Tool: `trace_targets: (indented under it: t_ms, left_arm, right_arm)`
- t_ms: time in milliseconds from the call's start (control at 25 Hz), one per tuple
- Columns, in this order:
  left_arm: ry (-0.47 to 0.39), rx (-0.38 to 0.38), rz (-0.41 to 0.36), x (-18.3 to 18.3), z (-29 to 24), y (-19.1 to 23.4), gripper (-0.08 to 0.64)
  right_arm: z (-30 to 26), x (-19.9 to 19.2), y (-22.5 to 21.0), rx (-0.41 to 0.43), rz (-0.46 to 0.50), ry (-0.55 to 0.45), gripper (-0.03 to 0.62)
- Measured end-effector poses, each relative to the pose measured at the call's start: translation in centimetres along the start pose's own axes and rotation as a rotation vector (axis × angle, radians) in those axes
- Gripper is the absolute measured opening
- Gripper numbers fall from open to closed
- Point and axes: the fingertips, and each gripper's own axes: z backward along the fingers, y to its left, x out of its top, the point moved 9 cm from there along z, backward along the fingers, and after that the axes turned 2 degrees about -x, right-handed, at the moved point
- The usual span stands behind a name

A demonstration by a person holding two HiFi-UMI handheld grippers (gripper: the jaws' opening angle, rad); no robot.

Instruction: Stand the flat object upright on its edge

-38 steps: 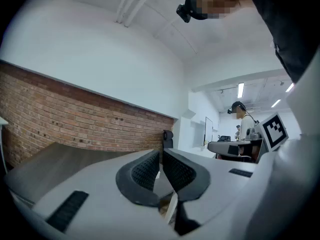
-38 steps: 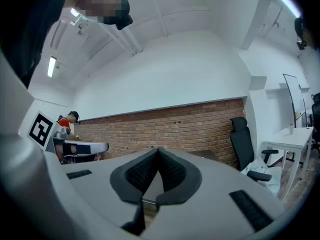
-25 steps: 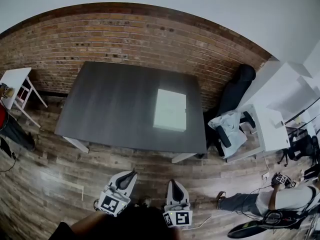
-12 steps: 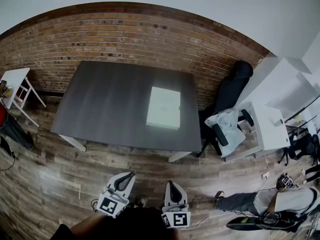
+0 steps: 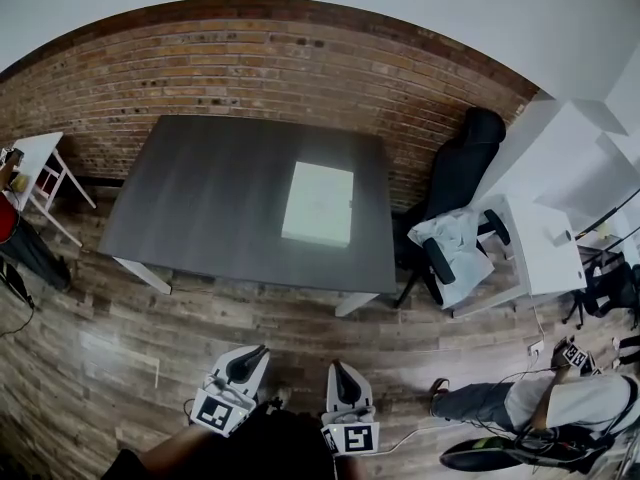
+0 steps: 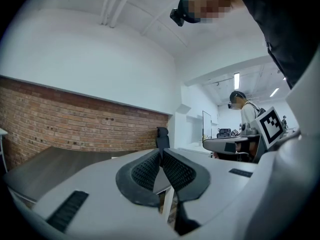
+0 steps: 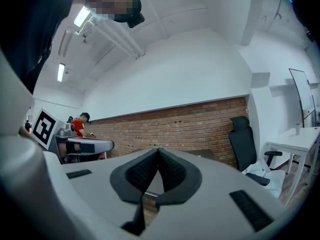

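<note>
A flat white rectangular object (image 5: 319, 204) lies face down on the right half of a dark grey table (image 5: 210, 198) against the brick wall. Both grippers are held low at the bottom of the head view, well short of the table, over the wood floor. My left gripper (image 5: 257, 352) is shut with nothing between its pads (image 6: 160, 154). My right gripper (image 5: 338, 367) is also shut and empty, its pads (image 7: 158, 152) touching. The table's edge shows faintly past the jaws in both gripper views.
A black office chair (image 5: 468, 168) stands just right of the table. A white desk (image 5: 545, 248) and a chair with a pale cloth (image 5: 447, 253) sit further right. A seated person (image 5: 530, 403) and cables are at the lower right. A small white table (image 5: 35, 173) stands at the left.
The table and the white object have shifted slightly up and left in the head view as the view moved. Both grippers stay shut in about the same place.
</note>
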Motion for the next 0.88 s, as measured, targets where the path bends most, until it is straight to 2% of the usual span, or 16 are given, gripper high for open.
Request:
trace_targets:
  t_ms: [320, 400, 600, 760, 880]
  left_arm:
    - [0.012, -0.026, -0.006, -0.5, -1.7, -0.5, 0.048]
    - [0.022, -0.029, 0.007, -0.9, -2.4, -0.2, 0.048]
    - [-0.028, -0.081, 0.029, -1.3, -4.1, 0.9, 0.048]
    - [-0.008, -0.058, 0.040, -1.6, -6.7, 2.6, 0.048]
    - [0.011, -0.055, 0.044, -2.0, -8.6, 4.2, 0.048]
  right_arm:
    - [0.0, -0.6, -1.4, -0.011, -0.012, -0.021, 0.025]
    - [-0.5, -0.9, -1.9, -0.009, -0.001, 0.003, 0.025]
    - [-2.4, -1.0, -2.8, -0.032, -0.023, -0.013, 0.025]
    - [-4.9, -1.4, -3.9, -0.031, -0.020, 0.021, 0.025]
    - [-7.3, -1.5, -4.8, -0.019, -0.005, 0.000, 0.025]
